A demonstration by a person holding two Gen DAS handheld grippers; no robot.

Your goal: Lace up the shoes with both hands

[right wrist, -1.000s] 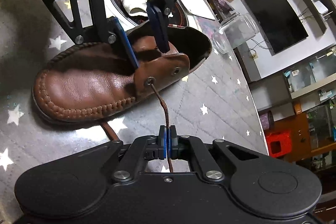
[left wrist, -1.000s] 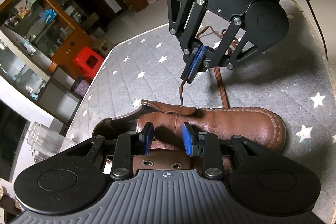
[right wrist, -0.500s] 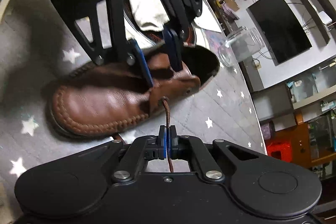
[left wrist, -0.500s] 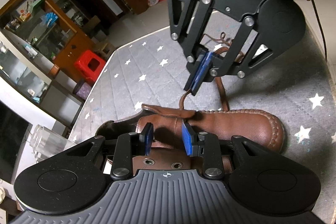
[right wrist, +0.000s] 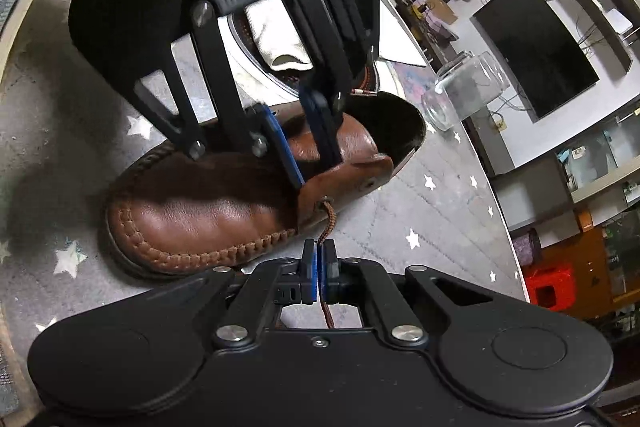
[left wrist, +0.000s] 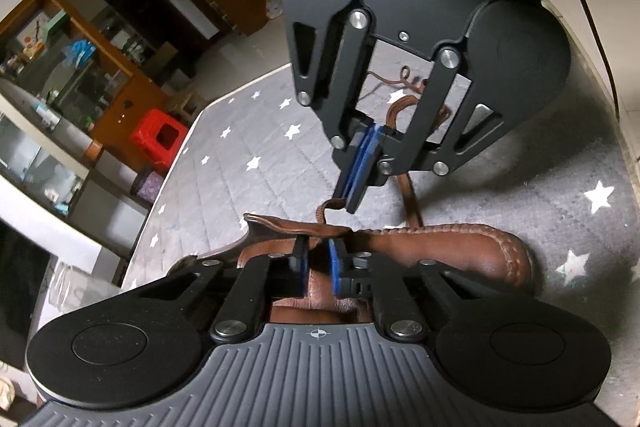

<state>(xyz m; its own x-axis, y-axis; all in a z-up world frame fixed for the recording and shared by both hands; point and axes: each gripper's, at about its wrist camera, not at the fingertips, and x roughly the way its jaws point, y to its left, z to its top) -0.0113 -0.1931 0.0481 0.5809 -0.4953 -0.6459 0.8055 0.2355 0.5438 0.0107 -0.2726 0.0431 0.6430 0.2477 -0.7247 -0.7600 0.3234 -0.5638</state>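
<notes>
The brown leather shoe [right wrist: 224,215] is lying on its sole on the grey star-print mat [left wrist: 260,151], which serves as the landmark here: the shoe is sitting near the mat's middle, with its stitched toe pointing away from the glass jar [right wrist: 464,91] that is standing at the mat's edge.

The right gripper [right wrist: 319,275] is hovering just beside the shoe's outer eyelet flap [right wrist: 348,179]. Its 2 blue pads are pressing together on the brown shoelace [right wrist: 329,223], which is running up from the pads into the front eyelet of that flap. In the left wrist view the same gripper [left wrist: 357,183] is hanging above the shoe, with the lace [left wrist: 326,209] curving out below its fingertips.

The left gripper [left wrist: 318,267] is reaching down over the shoe's throat, its fingers straddling the tongue [left wrist: 316,291]. A narrow gap is showing between its 2 blue pads, which are pinching the upright edge of the flap. In the right wrist view this gripper [right wrist: 308,151] is standing over the shoe's opening.

Loose lace is lying coiled on the mat beyond the shoe.
</notes>
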